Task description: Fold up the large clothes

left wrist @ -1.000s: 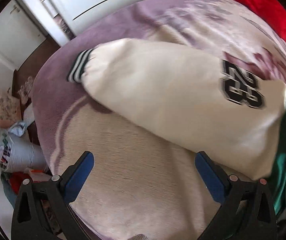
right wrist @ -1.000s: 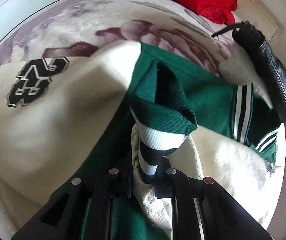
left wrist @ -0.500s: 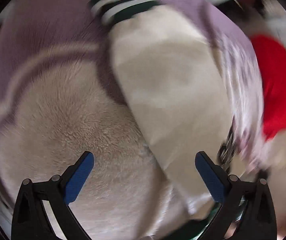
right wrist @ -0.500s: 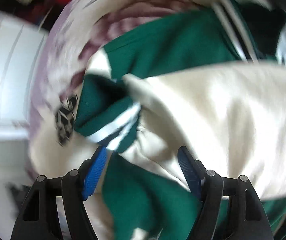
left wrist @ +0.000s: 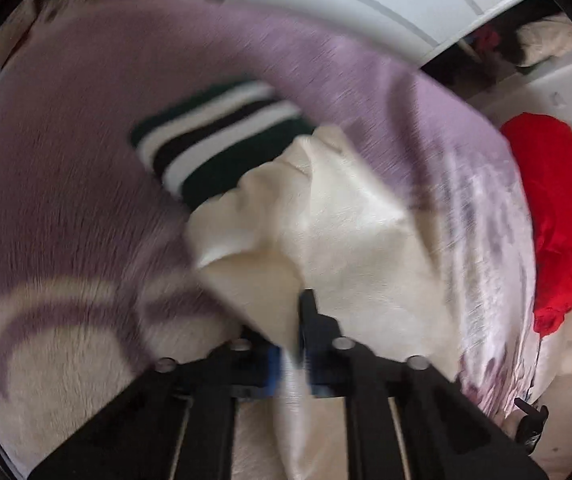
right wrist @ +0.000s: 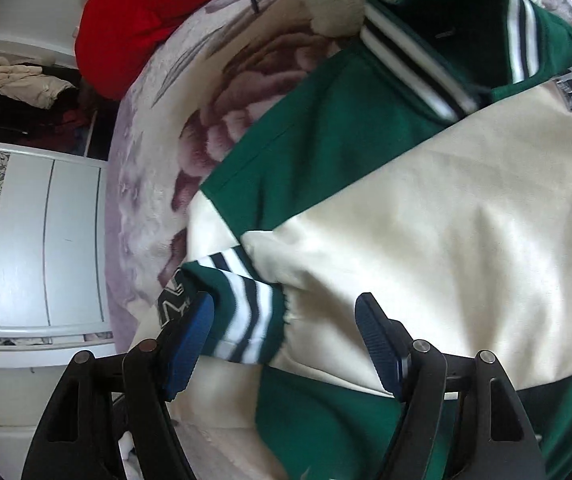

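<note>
1. Left wrist view is pretty smeared with motion blur, so fine detail on the blanket [left wrist: 85,184] is hard to make out. What's clear: the left gripper [left wrist: 296,354] at bottom centre is clamped on the cream sleeve [left wrist: 326,240], with fabric bunched up between the blue pads and draping down past the lower edge.
2. Same view: the sleeve's striped cuff [left wrist: 221,140] sits above centre, lying on the purple part of the blanket. The rest of the jacket is cut off here; you only get the sleeve.
3. Right wrist view is sharper and shows what the other one doesn't: the jacket [right wrist: 426,208] body, green and cream, spread across the middle and right of the frame on the floral blanket [right wrist: 205,92], collar [right wrist: 426,56] at upper right.
4. Right gripper [right wrist: 286,340] at the bottom has its jaws wide apart, holding nothing. Another striped cuff [right wrist: 245,316] lies just beside its left pad; I can't tell if it's touching.
5. A black number patch near that left pad is mostly hidden.
6. Both views catch a red garment [right wrist: 133,20], at right in the left view [left wrist: 558,220], and a white wardrobe [right wrist: 37,240].
</note>
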